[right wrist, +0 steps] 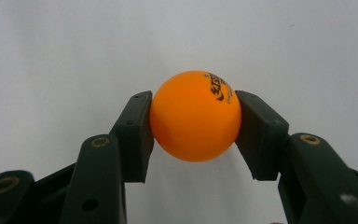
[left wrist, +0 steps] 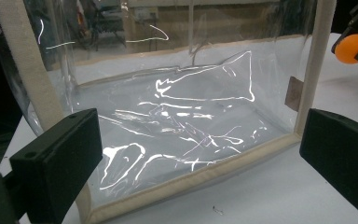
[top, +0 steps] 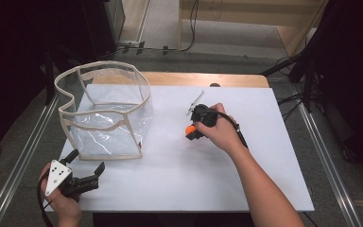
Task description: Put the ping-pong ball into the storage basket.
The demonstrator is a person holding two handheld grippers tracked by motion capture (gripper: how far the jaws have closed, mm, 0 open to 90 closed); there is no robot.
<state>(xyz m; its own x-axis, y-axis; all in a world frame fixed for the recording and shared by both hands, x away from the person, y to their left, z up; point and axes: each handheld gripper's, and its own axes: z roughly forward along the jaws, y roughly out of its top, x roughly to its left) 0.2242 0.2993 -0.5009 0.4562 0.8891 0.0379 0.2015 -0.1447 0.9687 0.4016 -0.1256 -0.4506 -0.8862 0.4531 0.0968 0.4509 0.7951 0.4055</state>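
Note:
An orange ping-pong ball (right wrist: 195, 115) with black print sits clamped between the two black pads of my right gripper (right wrist: 195, 122), just above the white table top. In the high view that ball (top: 189, 129) shows as an orange spot under the right hand, at the middle of the table, with the right gripper (top: 192, 131) shut on it. A clear plastic bag with a beige fabric trim (top: 105, 111) stands open-topped at the left. My left gripper (top: 87, 159) rests near the front left corner, jaws wide apart and empty, pointing at the bag (left wrist: 182, 116).
The white board (top: 184, 179) covers a wooden table (top: 236, 79). Metal rails (top: 19, 156) run along both sides of it. Dark equipment and cables stand behind and to the right (top: 312, 71).

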